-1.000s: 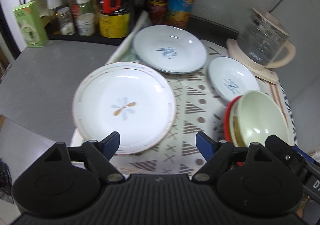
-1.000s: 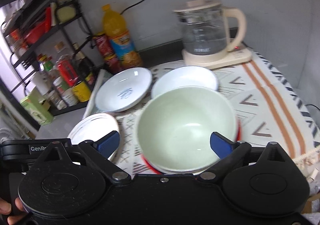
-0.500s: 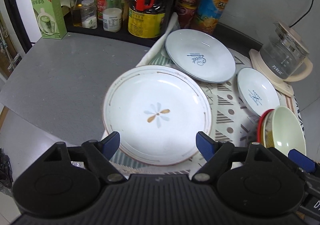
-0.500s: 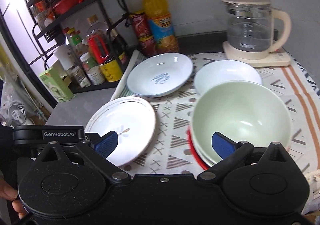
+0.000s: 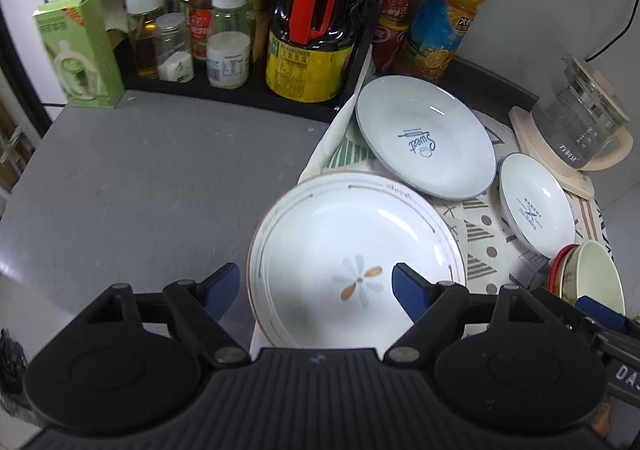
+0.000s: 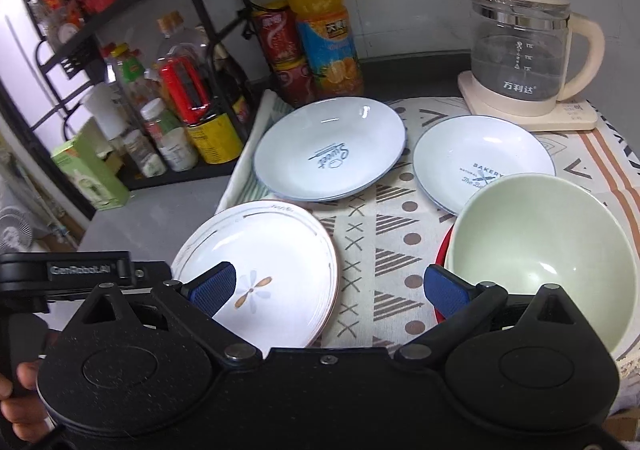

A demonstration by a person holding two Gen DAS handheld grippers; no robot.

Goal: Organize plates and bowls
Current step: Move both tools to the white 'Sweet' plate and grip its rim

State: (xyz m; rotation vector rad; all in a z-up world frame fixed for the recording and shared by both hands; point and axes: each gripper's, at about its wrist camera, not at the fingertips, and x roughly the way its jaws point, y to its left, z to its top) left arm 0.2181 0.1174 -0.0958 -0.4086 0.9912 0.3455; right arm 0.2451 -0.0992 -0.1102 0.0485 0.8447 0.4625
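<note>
- While both black grippers with blue pads point steeply down over the dishes, the left gripper has its jaws spread wide with nothing clamped; its right pad sits in front of the plate's well and its left pad just outside the rim, with contact not clear.
- Likewise the right gripper stands wide apart and empty, over the patterned cloth between the flower plate and the bowl stack; the other gripper's body beside it reads "GenRobot.AI", with fingers of a person's hand wrapped below.
- Nearest lies the white round plate with a blue-and-orange flower and a brown rim line, at the cloth's left edge on the grey desk.
- Right of it, a pale green ceramic bowl is nested in a stack with a red rim showing underneath.
- Farther back, a small white blue-rimmed dish reads "BAKERY".
- Left of that, a larger white blue-rimmed dish reads "Sweet".
- Behind them stand a glass kettle with a cream handle and base printed in Chinese characters, an orange juice bottle, and a black rack of jars and bottles.
</note>
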